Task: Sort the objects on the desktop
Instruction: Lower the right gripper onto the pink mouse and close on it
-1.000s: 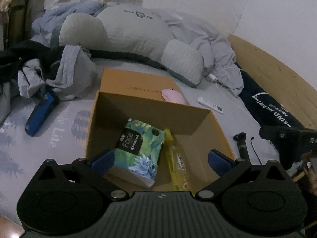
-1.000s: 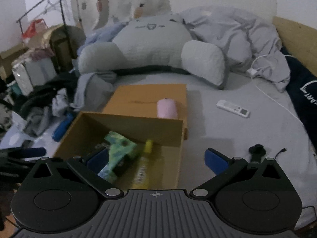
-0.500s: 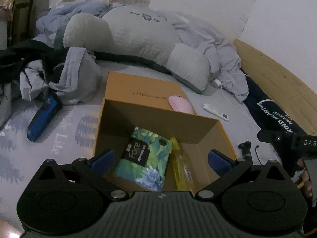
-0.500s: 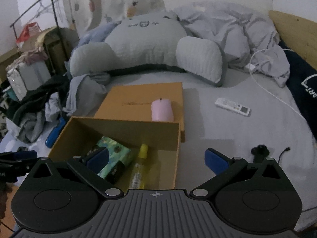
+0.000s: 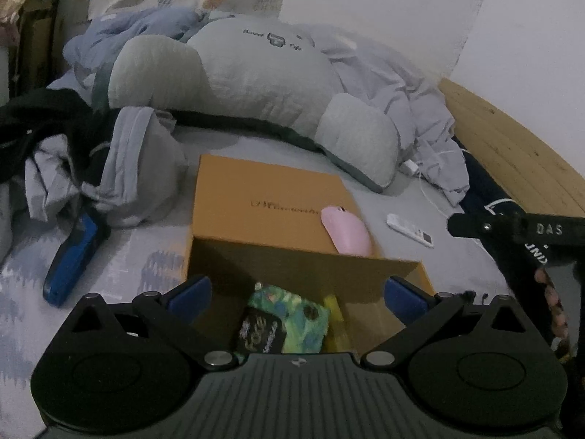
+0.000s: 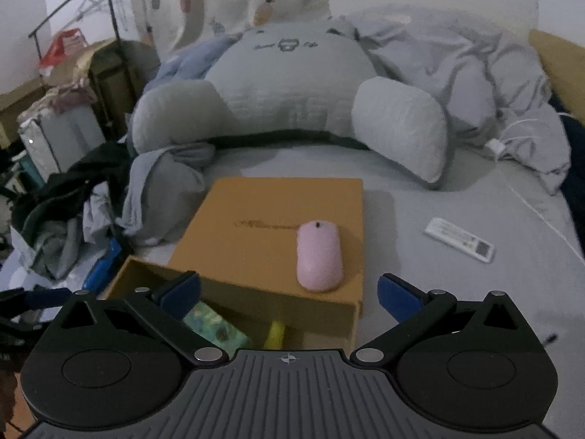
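An open orange box (image 5: pixel 387 274) (image 6: pixel 146 274) lies on the bed with a green tissue pack (image 5: pixel 289 323) (image 6: pixel 215 327) and a yellow tube (image 5: pixel 334 311) (image 6: pixel 274 331) inside. Behind it lies the box's flat orange lid (image 5: pixel 263 201) (image 6: pixel 263 226), and a pink mouse (image 5: pixel 345 230) (image 6: pixel 319 256) rests on the lid's near right part. My left gripper (image 5: pixel 296 291) is open above the box's near side. My right gripper (image 6: pixel 289 289) is open too, just short of the mouse, holding nothing.
A white remote (image 5: pixel 409 229) (image 6: pixel 460 240) lies on the sheet to the right. A blue object (image 5: pixel 71 259) lies left of the box beside crumpled clothes (image 5: pixel 109 168). A large grey cushion (image 6: pixel 289 102) and bedding fill the back. A wooden bed board (image 5: pixel 512 157) runs along the right.
Both grippers have pulled back and tilted up, so the box sits lower in each view. The pink mouse now lies nearly centred ahead of the right gripper. Both stay open.
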`<state>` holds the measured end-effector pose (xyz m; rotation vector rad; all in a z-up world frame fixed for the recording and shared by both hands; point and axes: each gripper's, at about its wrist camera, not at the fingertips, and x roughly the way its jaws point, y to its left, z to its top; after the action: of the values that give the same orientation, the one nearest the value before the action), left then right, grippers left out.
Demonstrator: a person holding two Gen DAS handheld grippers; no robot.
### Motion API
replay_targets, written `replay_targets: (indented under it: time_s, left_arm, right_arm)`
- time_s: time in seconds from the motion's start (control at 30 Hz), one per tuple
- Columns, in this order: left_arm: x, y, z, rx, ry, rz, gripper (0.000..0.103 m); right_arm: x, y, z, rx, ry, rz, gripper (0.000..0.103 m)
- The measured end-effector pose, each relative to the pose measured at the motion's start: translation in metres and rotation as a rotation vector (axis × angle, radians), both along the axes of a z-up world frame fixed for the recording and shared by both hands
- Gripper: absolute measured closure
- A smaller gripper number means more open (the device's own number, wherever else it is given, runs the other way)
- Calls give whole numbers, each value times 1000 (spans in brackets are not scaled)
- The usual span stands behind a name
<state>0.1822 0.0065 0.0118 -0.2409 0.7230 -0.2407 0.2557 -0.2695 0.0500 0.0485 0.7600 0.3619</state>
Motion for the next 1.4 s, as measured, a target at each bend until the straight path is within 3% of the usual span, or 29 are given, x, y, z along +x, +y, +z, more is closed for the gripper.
replay_targets:
  time_s: [0.37, 0.73, 1.03, 1.17, 1.4]
  left_arm:
    - [44, 2, -19, 13, 57, 4, 0]
    - [70, 7, -40, 28, 103, -10, 0]
    - [75, 8, -54, 18, 135, -33, 0]
    - [75, 8, -56, 11, 140, -38, 0]
    - [74, 8, -57, 14, 139, -44, 0]
  right_arm:
    - [88, 29, -30, -85, 73, 44, 0]
    - [166, 53, -90, -143, 264, 69, 0]
    - [189, 60, -116, -150, 337, 36, 0]
    - [194, 64, -122, -166, 362, 37, 8]
    - [201, 66, -131, -216, 381, 28, 9]
